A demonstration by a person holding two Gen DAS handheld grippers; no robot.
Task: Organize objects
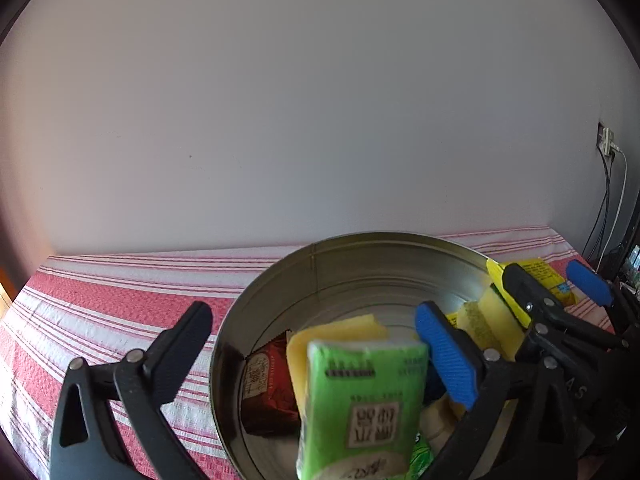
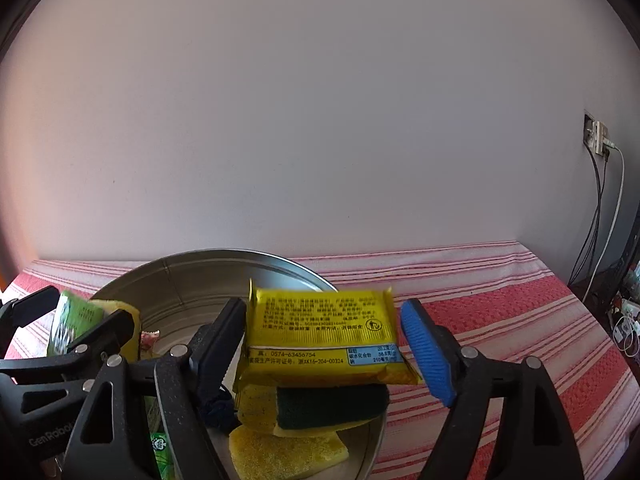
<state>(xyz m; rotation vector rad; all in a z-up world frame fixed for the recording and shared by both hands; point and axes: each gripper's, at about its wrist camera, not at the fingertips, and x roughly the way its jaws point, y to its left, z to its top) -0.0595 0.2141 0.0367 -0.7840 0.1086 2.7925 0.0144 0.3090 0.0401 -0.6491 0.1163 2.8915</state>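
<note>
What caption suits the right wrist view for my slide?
Open right gripper around a yellow snack packet above sponges in a metal tin.

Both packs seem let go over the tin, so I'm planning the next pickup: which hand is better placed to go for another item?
Neither, probably: both grippers, left and right, stand open over the round tin, and no loose item shows on the striped cloth.

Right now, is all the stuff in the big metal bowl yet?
Nearly. The metal bowl already holds sponges and a dark red packet. The green pack sits between the open left gripper fingers over the bowl. The yellow packet is between the open right gripper fingers, above the sponges. The cloth looks bare.
</note>
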